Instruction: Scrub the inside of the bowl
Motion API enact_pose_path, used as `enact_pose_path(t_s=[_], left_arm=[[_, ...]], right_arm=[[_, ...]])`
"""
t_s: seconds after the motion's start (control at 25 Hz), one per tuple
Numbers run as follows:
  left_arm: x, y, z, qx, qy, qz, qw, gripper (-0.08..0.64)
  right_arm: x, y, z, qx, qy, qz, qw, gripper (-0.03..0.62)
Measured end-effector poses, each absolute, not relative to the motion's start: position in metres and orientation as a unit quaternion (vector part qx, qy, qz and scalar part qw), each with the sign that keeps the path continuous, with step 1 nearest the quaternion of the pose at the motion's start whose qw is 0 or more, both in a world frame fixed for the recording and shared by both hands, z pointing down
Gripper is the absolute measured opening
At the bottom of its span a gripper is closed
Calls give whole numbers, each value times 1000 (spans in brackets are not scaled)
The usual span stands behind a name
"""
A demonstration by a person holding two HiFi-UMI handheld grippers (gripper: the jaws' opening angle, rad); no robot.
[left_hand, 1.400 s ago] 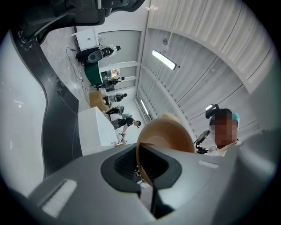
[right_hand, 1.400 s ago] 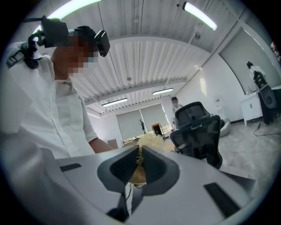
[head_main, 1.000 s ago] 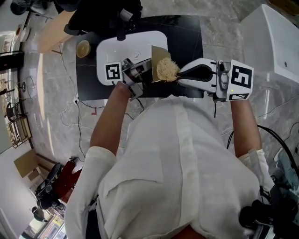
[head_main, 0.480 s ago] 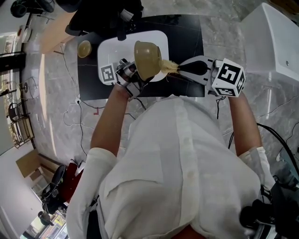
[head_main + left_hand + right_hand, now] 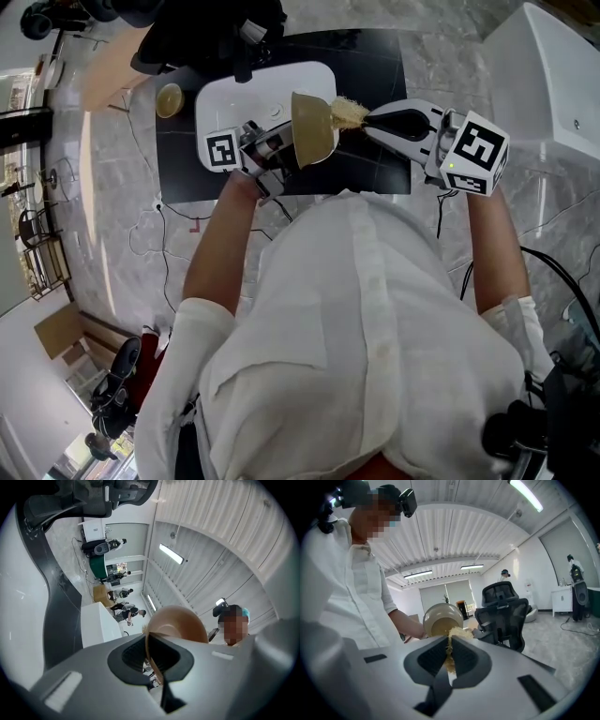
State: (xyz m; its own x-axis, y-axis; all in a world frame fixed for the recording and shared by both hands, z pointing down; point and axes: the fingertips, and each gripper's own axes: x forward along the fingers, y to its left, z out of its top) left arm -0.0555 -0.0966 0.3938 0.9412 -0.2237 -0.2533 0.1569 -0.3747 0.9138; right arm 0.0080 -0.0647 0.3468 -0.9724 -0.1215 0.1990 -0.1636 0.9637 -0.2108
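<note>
The left gripper (image 5: pixel 286 150) pinches the rim of the brown bowl (image 5: pixel 312 129), held up on its side, while the right gripper (image 5: pixel 368 119) pinches a yellow scrubber (image 5: pixel 347 112) at the bowl's right edge, over the far white sink (image 5: pixel 225 98).

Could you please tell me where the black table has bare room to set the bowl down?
The black table is bare to the right of the white basin, beyond the right gripper and scrubber. Its left is crowded: basin, small tan dish, and the left gripper holding the bowl.
</note>
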Motion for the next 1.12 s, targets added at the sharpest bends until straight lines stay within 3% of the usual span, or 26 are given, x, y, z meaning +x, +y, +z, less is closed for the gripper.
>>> enact_pose_path(t_s=[0.32, 0.6, 0.96, 1.12], left_arm=[[-61, -101, 408, 810, -40, -156, 563, 11], [-61, -104, 397, 810, -26, -172, 561, 11], [-63, -108, 412, 810, -44, -156, 564, 11], [-62, -110, 403, 808, -35, -172, 562, 11]], right_arm=[[15, -61, 329, 59, -990, 104, 68, 21], [11, -66, 359, 78, -983, 106, 129, 21], [15, -56, 333, 51, -989, 106, 85, 20], [19, -63, 359, 70, -982, 104, 141, 20]])
